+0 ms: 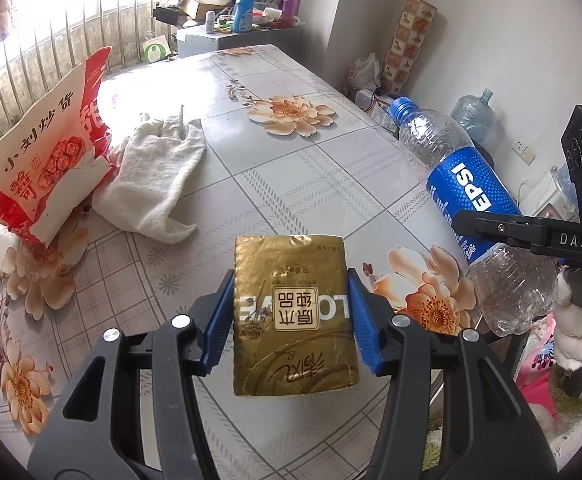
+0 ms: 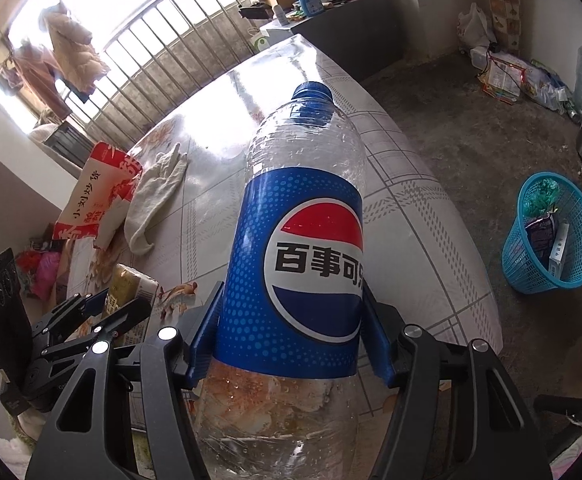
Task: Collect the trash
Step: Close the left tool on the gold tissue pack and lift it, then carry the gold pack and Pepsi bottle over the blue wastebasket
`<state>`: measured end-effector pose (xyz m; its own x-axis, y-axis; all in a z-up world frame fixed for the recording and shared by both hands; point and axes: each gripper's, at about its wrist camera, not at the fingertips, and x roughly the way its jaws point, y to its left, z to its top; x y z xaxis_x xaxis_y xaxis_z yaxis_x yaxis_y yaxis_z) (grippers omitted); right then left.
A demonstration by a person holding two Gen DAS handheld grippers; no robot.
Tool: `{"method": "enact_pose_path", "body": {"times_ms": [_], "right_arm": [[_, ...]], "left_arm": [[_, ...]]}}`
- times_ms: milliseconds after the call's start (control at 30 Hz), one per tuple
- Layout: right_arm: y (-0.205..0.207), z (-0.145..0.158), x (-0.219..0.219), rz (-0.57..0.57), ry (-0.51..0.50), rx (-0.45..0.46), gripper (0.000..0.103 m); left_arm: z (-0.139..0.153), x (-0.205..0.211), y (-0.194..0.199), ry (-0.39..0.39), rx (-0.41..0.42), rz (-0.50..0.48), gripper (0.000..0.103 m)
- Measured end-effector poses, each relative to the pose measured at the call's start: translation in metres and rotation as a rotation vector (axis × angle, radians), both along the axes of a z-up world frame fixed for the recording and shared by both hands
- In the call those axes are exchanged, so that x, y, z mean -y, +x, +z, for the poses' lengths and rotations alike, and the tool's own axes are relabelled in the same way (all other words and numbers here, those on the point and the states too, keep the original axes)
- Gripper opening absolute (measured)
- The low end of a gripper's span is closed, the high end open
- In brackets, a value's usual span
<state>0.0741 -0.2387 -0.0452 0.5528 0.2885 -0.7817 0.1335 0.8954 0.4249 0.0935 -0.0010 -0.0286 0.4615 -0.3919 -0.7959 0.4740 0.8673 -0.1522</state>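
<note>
A gold foil tissue packet [image 1: 295,320] sits between the blue pads of my left gripper [image 1: 291,280], which is shut on its two sides just above the table. My right gripper [image 2: 291,308] is shut on the blue label of a clear Pepsi bottle [image 2: 299,248] with a blue cap; the bottle looks empty. In the left wrist view the bottle [image 1: 471,184] hangs tilted over the table's right edge. The right wrist view shows the left gripper [image 2: 103,304] and the packet [image 2: 131,288] at lower left. A red and white snack bag [image 1: 43,168] lies at the table's left.
The table [image 1: 291,184] has a floral plastic cover. A white cloth [image 1: 155,176] lies beside the snack bag. A blue mesh basket [image 2: 531,280] with wrappers and a small box in it stands on the floor to the right. More clutter lines the far wall.
</note>
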Motion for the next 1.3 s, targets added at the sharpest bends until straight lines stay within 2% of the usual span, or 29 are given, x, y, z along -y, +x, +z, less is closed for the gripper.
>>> {"method": "enact_pose_path", "body": {"times_ms": [167,300,500,733,900,1100,1200,1300], "right_arm": [[-0.014,0.014,0.024,-0.054,0.028,0.068,0.061],[-0.033,0.022,0.057,-0.142,0.047,0.125,0.061],[-0.076,0.028,0.129,-0.373,0.039,0.185,0.061],[-0.133,0.002,0.219,-0.664,0.113,0.157,0.061],[-0.157,-0.034,0.269,-0.802,0.24,0.116,0.061],[-0.165,-0.084,0.296,-0.872,0.413,0.066,0.061],[-0.164,-0.113,0.303,-0.869,0.568,0.05,0.061],[-0.153,-0.149,0.307,-0.861,0.777,0.03,0.061]], "left_arm": [[0.023,0.026,0.009,-0.027,0.042,-0.061,0.05],[0.041,0.06,0.016,-0.064,0.051,-0.139,0.05],[0.061,0.129,0.027,-0.11,0.039,-0.285,0.05],[0.057,0.224,0.036,-0.096,-0.017,-0.434,0.05],[0.033,0.293,0.046,-0.07,-0.106,-0.51,0.05],[-0.017,0.38,0.063,-0.008,-0.274,-0.581,0.05],[-0.042,0.419,0.069,0.037,-0.32,-0.595,0.05],[-0.059,0.45,0.075,0.068,-0.33,-0.597,0.05]]}}
